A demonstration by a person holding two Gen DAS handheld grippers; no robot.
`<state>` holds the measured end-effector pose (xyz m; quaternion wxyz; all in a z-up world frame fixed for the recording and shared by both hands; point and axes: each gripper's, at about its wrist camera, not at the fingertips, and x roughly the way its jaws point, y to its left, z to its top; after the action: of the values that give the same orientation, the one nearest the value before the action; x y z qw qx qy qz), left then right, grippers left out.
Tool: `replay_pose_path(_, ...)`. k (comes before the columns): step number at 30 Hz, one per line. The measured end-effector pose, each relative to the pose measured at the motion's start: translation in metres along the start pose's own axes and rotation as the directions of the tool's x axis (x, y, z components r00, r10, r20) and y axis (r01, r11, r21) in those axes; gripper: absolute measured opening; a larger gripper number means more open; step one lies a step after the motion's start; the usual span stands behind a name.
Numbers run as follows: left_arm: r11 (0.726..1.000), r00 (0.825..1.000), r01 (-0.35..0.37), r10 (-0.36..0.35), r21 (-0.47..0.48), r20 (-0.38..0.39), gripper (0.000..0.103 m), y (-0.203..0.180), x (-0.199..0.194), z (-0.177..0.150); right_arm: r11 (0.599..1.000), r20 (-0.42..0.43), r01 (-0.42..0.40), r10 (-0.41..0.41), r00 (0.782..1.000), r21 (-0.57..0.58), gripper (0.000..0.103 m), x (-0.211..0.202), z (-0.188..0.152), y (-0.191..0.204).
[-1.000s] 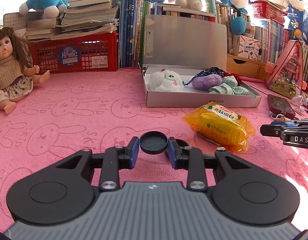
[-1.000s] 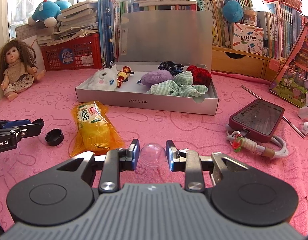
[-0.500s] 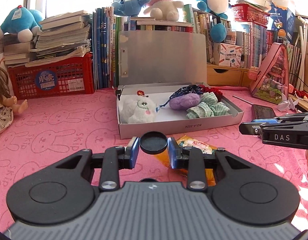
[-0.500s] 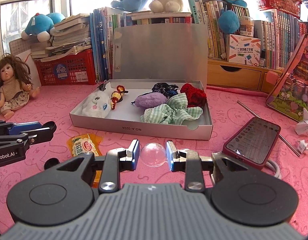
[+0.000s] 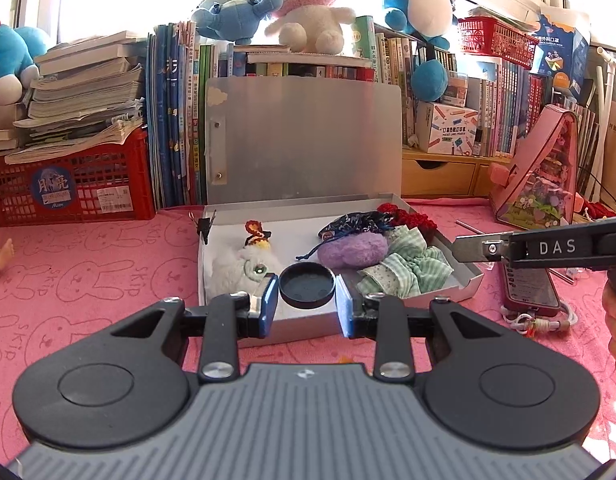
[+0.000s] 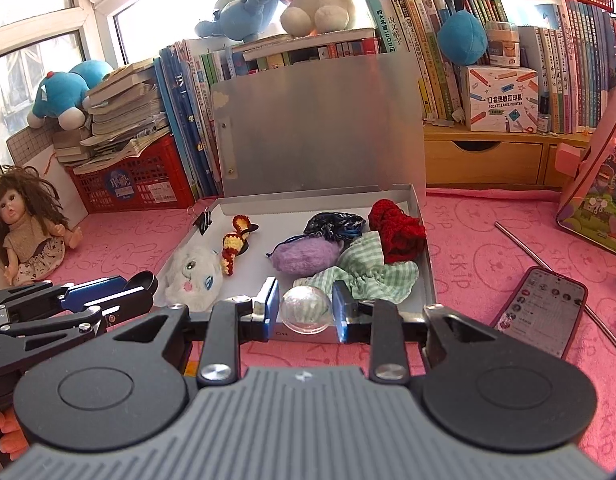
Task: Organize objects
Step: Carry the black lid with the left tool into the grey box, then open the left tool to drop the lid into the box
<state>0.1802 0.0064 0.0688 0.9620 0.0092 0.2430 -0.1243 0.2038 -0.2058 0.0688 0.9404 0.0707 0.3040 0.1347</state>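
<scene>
— What is the left gripper (image 5: 306, 305) carrying?

— A round black cap (image 5: 306, 285), pinched flat between its blue pads, jaws drawn in narrow on it. It hangs over the front edge of the open grey box (image 5: 464, 285), just ahead of the white fluffy toy (image 5: 237, 271).

— And the right gripper (image 6: 305, 309)?

— It grips a clear dome (image 6: 306, 309) (a see-through half-ball, its far side hard to make out) between its pads, also closed in on it. That one sits above the front wall of the box (image 6: 431, 280), near the green checked cloth (image 6: 364, 270).

— What lies in the box?

— From the right wrist view: the white toy (image 6: 193, 275) at the left, a small red-and-yellow knitted piece (image 6: 232, 246) beside it, a purple pouch (image 6: 305, 256) in the middle, a dark patterned bag (image 6: 334, 222) behind that, and a red knitted piece (image 6: 396, 232) at the right wall. The lid stands upright at the back.

— Anything around it?

— A phone (image 6: 542, 314) on the pink cloth (image 6: 468, 240) to the right, screen lit, and a doll (image 6: 23, 226) seated at the far left.
</scene>
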Motion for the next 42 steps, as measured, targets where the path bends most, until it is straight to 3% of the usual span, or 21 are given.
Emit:
replay_pose_path(13, 0.998, 1.0, 0.002, -0.003, -0.06, -0.024, 0.036, 0.009, 0.061, 0.027, 0.993, -0.08, 0.013, -0.003, 0.997, 0.121, 0.033, 0.054, 0.022, -0.019)
replay_pose_path(20, 1.0, 0.998, -0.002, 0.001, -0.01, -0.068, 0.036, 0.006, 0.091, 0.019, 0.986, -0.131, 0.053, -0.033, 0.991, 0.157, 0.033, 0.084, 0.011, -0.029)
replay_pose_path(25, 1.0, 0.995, 0.007, -0.006, 0.003, -0.104, 0.036, 0.007, 0.108, 0.01, 0.986, -0.155, 0.075, -0.052, 0.987, 0.149, 0.033, 0.1, 0.006, -0.031)
replay_pose_path(42, 0.999, 0.992, -0.013, 0.017, 0.037, -0.124, 0.036, 0.008, 0.149, 0.016, 0.993, -0.16, 0.094, -0.082, 0.984, 0.066, 0.033, 0.144, 0.019, -0.015)
